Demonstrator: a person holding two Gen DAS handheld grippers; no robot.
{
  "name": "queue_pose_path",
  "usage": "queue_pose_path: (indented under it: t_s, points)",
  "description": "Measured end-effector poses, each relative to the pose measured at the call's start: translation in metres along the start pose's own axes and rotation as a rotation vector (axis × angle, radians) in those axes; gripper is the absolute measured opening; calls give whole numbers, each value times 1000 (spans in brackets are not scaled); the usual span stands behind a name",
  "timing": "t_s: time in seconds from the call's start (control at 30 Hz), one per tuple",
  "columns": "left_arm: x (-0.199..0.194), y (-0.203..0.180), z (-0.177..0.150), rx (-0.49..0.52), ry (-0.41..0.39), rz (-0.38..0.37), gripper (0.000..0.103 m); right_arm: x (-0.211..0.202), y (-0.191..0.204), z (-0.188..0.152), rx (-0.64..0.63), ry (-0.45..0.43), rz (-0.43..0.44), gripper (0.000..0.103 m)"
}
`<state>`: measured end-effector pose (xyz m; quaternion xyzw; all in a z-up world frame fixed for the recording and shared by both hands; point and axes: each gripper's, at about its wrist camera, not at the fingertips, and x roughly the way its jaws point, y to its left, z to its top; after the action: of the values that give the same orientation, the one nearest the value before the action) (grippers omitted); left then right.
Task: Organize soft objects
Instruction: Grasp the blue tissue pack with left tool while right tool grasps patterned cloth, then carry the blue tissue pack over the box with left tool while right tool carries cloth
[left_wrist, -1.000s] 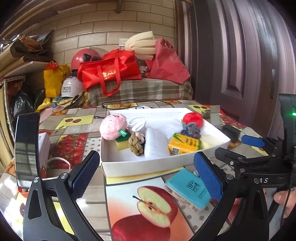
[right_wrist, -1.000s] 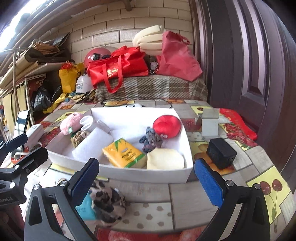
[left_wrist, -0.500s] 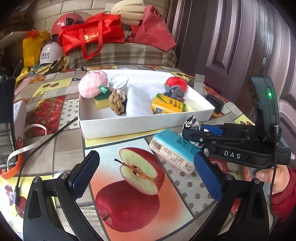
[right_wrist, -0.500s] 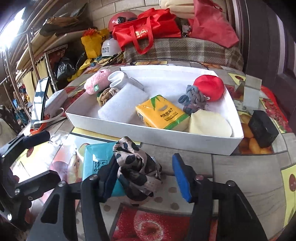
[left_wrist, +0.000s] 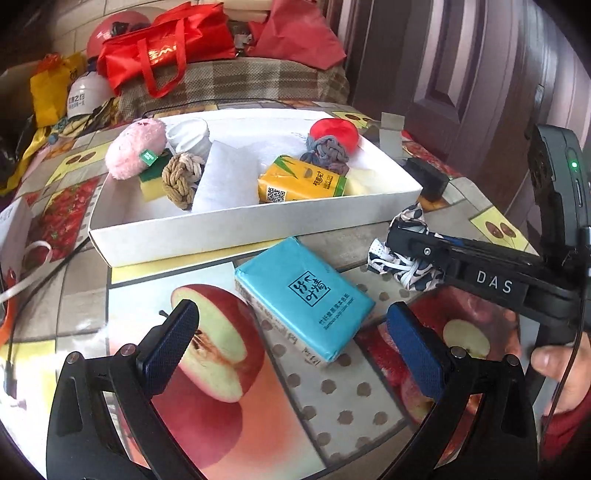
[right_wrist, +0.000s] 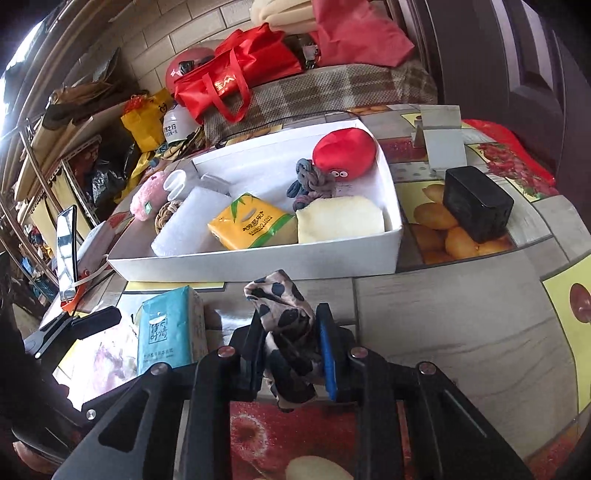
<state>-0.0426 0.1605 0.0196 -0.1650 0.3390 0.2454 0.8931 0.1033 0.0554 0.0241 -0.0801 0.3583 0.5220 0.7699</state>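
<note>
A spotted cloth scrunchie (right_wrist: 288, 332) lies on the table in front of the white box (right_wrist: 258, 262). My right gripper (right_wrist: 288, 354) has its jaws closing, and both pads press on the scrunchie. From the left wrist view the scrunchie (left_wrist: 406, 266) bulges out beside that gripper (left_wrist: 402, 240). A teal tissue pack (left_wrist: 306, 291) lies flat near the box's (left_wrist: 240, 229) front wall. My left gripper (left_wrist: 290, 325) hangs open above the pack's near end, not touching it. Inside the box are a pink plush (left_wrist: 135, 147), a rope knot (left_wrist: 181, 177), a yellow tissue pack (left_wrist: 303, 181) and a red plush (right_wrist: 343, 155).
A black block (right_wrist: 476, 203) and a white stand (right_wrist: 443, 140) sit right of the box. A phone (right_wrist: 66, 251) stands at its left, with a strap and cable. Red bags (left_wrist: 166, 51) rest on a plaid seat behind. A person's hand (left_wrist: 561, 369) holds the right gripper.
The right gripper's jaws went from wide open to pressed on the spotted scrunchie. Both grippers tilted downward, and the left one came nearer the teal pack.
</note>
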Motion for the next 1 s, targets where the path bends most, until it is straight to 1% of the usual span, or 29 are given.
queue_pose_path:
  t_s: [0.03,0.17,0.2,0.23,0.3,0.43,0.5,0.57,0.6,0.73,0.8,0.9,1.0]
  points:
    - [1,-5,1,-10,0,13,103,-1,-2,0,11,-2,-3,25]
    - [14,-18,10,-23,1,129,103,-5,-16,1,86,-24,-34,25]
    - [18,-19,12,-19,12,145,95,-6,-19,1,105,-27,-37,25]
    - [23,-19,13,-13,31,145,84,-6,-21,0,117,-30,-38,25]
    - [29,-14,12,-21,64,116,49,-7,-21,0,121,-33,-42,25]
    - [21,-10,7,7,54,53,49,-10,-14,-1,90,-44,-54,25]
    - [10,-7,4,8,15,11,49,-12,-12,-1,80,-57,-55,25]
    - [-1,-6,3,12,-33,5,49,-16,-10,-1,69,-80,-55,25]
    - [-9,-3,1,10,-70,-10,49,-19,-8,-2,61,-98,-60,25]
    - [-36,1,-3,8,-202,14,49,-34,5,-7,3,-166,-97,25]
    - [-47,1,-7,17,-260,44,49,-42,13,-11,-31,-199,-117,25]
    - [-63,-3,-14,48,-341,78,49,-53,26,-19,-81,-244,-138,25]
    - [-74,-7,-20,79,-398,107,49,-66,40,-29,-129,-292,-158,25]
